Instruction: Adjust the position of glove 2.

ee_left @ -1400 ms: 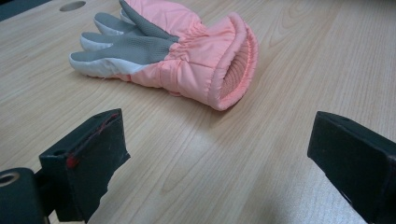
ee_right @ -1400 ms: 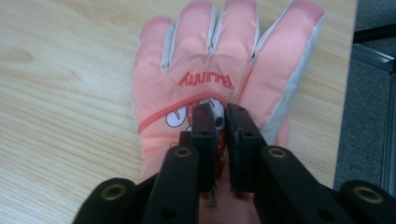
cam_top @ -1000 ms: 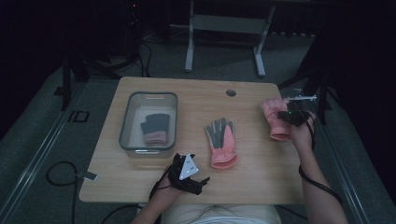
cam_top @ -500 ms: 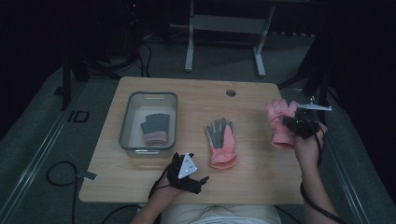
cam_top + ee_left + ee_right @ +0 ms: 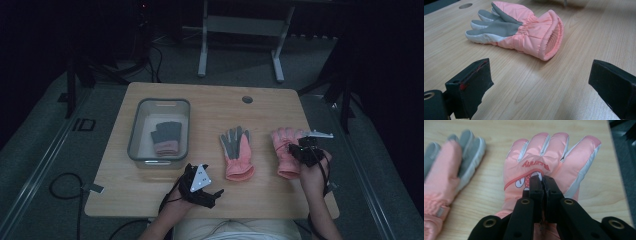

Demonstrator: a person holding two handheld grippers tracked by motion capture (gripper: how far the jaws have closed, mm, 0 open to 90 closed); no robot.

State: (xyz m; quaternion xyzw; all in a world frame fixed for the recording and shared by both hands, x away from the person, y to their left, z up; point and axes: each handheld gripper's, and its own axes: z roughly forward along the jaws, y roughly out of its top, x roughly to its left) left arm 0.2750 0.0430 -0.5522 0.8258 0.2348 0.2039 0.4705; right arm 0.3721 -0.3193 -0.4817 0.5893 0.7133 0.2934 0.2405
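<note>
- A clear plastic bin sits ahead and to the left of the left gripper, well apart from it, with a grey-and-pink glove lying flat inside.
- The left gripper rests near the table's front edge, jaws spread wide with nothing between them; in the left gripper view only bare wood lies in the gap.
- Ahead and a little right of that gripper lies a palm-up pink glove, grey grip side showing, its open cuff turned towards the jaws but apart from them.
- Farther right, the right gripper has its jaws pressed together on the back of a second pink glove, pinching a fold of fabric just below the printed lettering; the glove's fingers point away from the gripper.
- This glove lies just beside the table's right edge, to the gripper's right.
- Risk, as I judge it: the pinch looks to hold only a thin fold of slick outer shell, so a quick lift could let it slip out and drop.
- With the edge so near, a drop or sideways drag could send the glove off the table.
</note>
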